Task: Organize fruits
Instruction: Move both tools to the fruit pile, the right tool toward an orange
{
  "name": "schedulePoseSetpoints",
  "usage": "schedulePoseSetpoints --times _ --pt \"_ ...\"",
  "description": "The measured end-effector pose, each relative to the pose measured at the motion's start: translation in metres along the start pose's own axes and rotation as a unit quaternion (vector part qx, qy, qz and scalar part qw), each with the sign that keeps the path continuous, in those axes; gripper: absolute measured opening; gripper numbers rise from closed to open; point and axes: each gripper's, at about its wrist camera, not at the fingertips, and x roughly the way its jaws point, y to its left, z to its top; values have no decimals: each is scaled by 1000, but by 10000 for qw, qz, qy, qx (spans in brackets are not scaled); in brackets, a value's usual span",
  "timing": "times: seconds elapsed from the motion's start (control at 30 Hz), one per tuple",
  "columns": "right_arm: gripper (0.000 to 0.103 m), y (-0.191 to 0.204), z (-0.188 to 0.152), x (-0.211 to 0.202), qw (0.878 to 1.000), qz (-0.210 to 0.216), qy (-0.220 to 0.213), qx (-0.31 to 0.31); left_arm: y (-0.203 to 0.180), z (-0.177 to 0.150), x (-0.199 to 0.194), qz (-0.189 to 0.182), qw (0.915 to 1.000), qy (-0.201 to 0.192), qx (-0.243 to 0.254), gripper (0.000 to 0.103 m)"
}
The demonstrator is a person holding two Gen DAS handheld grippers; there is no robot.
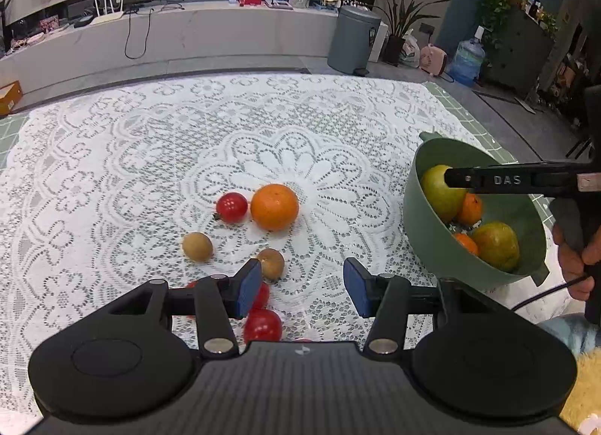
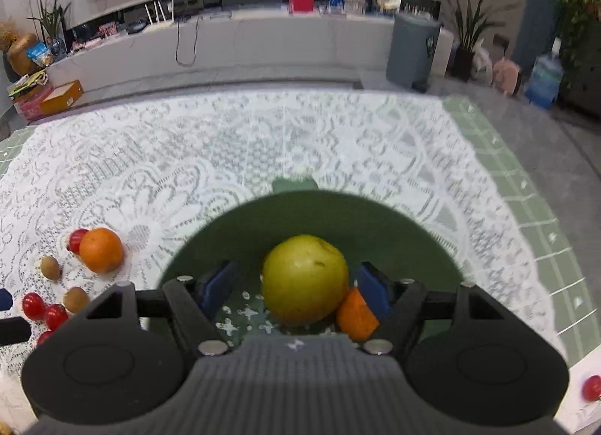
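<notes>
A green bowl (image 1: 428, 243) at the right holds two yellow-green pears and small oranges (image 1: 469, 208). In the right wrist view my right gripper (image 2: 295, 288) hangs open over the bowl (image 2: 413, 225), its blue pads on either side of one pear (image 2: 304, 277) with a gap on each side; a small orange (image 2: 355, 313) lies by the right pad. Loose on the lace cloth lie a big orange (image 1: 274, 206), a red tomato (image 1: 231, 206) and two brown fruits (image 1: 197, 246). My left gripper (image 1: 302, 286) stands open and empty above more tomatoes (image 1: 262, 324).
A lace cloth (image 1: 131, 172) covers a green gridded table whose edge runs behind and to the right of the bowl. A hand (image 1: 578, 258) holds the right tool beside the bowl. One stray tomato (image 2: 591, 388) lies at the near right. A bin and plants stand beyond the table.
</notes>
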Motion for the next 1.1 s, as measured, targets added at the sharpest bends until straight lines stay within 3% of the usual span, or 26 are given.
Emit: schedulePoseSetpoints --times 0.07,0.27,0.5,0.8,1.1 --pt "76 7 -1 -16 9997 -30 -220 -35 1 0 -6 1 10000 -68 7 60" --pt "78 40 -16 -62 9966 294 -765 -58 2 -3 -27 11 9996 -238 127 60" --pt "78 84 -46 -84 9928 675 -980 -132 14 -17 -43 37 9993 -354 113 60" --pt "78 119 -79 -78 9926 758 -865 -390 37 -42 -39 -67 9995 -324 14 60" --pt "76 144 -92 -58 9936 752 -484 -691 54 -61 -28 -82 9994 -248 -218 59"
